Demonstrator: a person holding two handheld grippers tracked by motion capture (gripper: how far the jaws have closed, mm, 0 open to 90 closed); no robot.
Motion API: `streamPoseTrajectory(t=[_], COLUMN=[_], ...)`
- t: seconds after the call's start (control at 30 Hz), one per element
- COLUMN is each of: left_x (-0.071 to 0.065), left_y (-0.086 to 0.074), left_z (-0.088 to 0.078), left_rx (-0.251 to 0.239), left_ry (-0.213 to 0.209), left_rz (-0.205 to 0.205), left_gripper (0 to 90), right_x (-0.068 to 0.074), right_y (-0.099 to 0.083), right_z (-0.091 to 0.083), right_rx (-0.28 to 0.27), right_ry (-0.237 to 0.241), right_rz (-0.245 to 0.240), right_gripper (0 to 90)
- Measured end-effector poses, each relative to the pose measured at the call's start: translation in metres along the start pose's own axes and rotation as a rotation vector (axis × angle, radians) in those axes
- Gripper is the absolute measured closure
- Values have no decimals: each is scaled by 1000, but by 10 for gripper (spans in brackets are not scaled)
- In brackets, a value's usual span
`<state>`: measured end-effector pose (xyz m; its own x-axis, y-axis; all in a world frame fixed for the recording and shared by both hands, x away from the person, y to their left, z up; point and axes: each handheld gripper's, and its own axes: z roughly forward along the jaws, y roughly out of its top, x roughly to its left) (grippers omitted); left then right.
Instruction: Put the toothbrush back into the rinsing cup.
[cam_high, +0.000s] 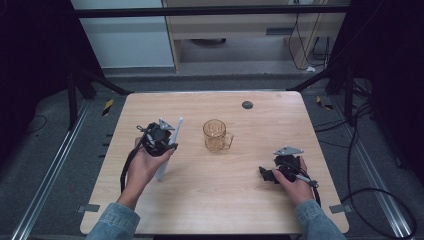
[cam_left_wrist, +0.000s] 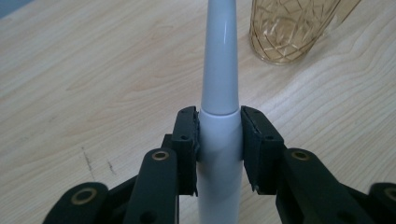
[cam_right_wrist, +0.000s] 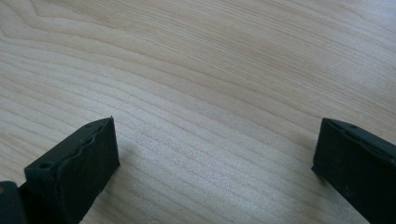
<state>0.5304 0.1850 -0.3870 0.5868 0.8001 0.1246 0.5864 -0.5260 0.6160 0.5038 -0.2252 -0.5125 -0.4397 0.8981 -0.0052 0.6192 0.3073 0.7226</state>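
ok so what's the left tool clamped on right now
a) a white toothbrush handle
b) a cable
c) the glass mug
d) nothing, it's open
a: in the left gripper view the left tool presses both pads against the white toothbrush handle, while the glass mug stands apart on the table.

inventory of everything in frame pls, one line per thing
white tapered handle: 1, white, clamped in the left gripper, tip toward the mug
glass mug: 1, amber, cut pattern, table centre
round cap: 1, dark grey, far edge of table
table: 1, light wood
left gripper: 1, black, jaws shut on the handle
right gripper: 1, black, jaws open, nothing between them, low over the table at the right
hands: 2, denim sleeves, near edge
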Motion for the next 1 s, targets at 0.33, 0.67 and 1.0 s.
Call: streamPoseTrajectory(t=[0.33,0.67,1.0], left_x=[10,7,9], left_y=[7,12,13], left_z=[-9,-10,-10], left_rx=[-124,-203,-255], left_ry=[8,1,-11], left_rz=[-20,-10,-27], left_gripper=[679,679,679], right_x=[0,0,0], right_y=[0,0,0], right_z=[0,0,0], right_rx=[0,0,0], right_ry=[0,0,0], right_rz=[0,0,0], right_gripper=[3,3,3])
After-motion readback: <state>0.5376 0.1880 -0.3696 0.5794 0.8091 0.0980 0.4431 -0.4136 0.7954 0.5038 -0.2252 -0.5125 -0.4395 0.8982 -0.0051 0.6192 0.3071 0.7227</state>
